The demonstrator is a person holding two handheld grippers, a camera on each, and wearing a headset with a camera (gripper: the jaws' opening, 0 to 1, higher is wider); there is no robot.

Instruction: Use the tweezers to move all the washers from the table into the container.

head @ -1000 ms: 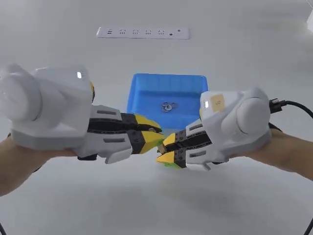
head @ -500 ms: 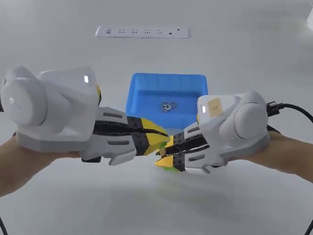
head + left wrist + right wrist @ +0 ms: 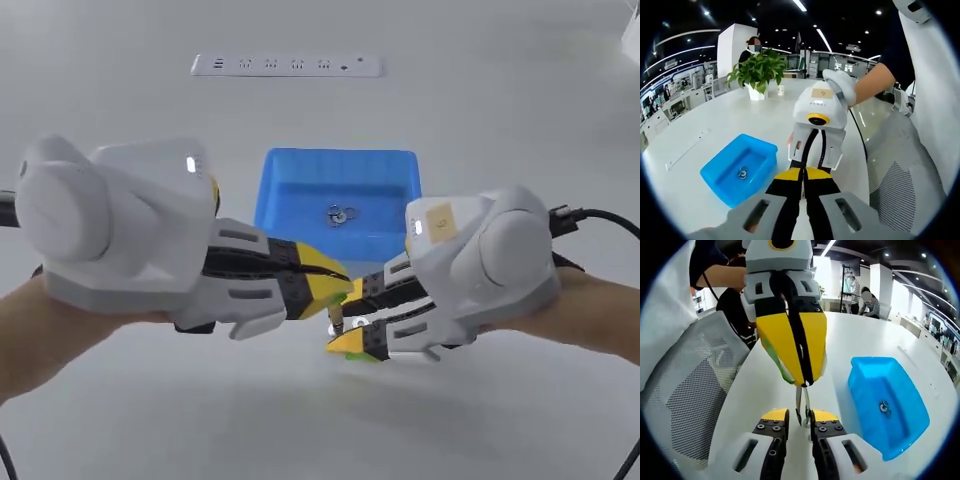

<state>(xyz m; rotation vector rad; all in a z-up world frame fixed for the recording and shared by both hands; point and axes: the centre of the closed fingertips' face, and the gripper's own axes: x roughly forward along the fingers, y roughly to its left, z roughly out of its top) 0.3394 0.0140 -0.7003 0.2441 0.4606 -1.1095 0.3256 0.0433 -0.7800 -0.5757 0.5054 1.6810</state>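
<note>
L gripper (image 3: 335,287) has its yellow-tipped jaws pressed together on the thin metal tweezers (image 3: 801,407), w/ both prongs poking out past the tips. R gripper (image 3: 345,336) sits nose to nose w/ it. Its jaws leave a narrow gap w/ the tweezer points inside, and tbh I can't tell if they're pinching. Both hover just in front of the container (image 3: 272,200), a glossy blue plastic rectangle w/ rounded corners. The washers (image 3: 340,214), small shiny metal rings, lie clumped on its floor. Smooth white surface (image 3: 480,120), long flat power strip (image 3: 287,66) at the far side.
</note>
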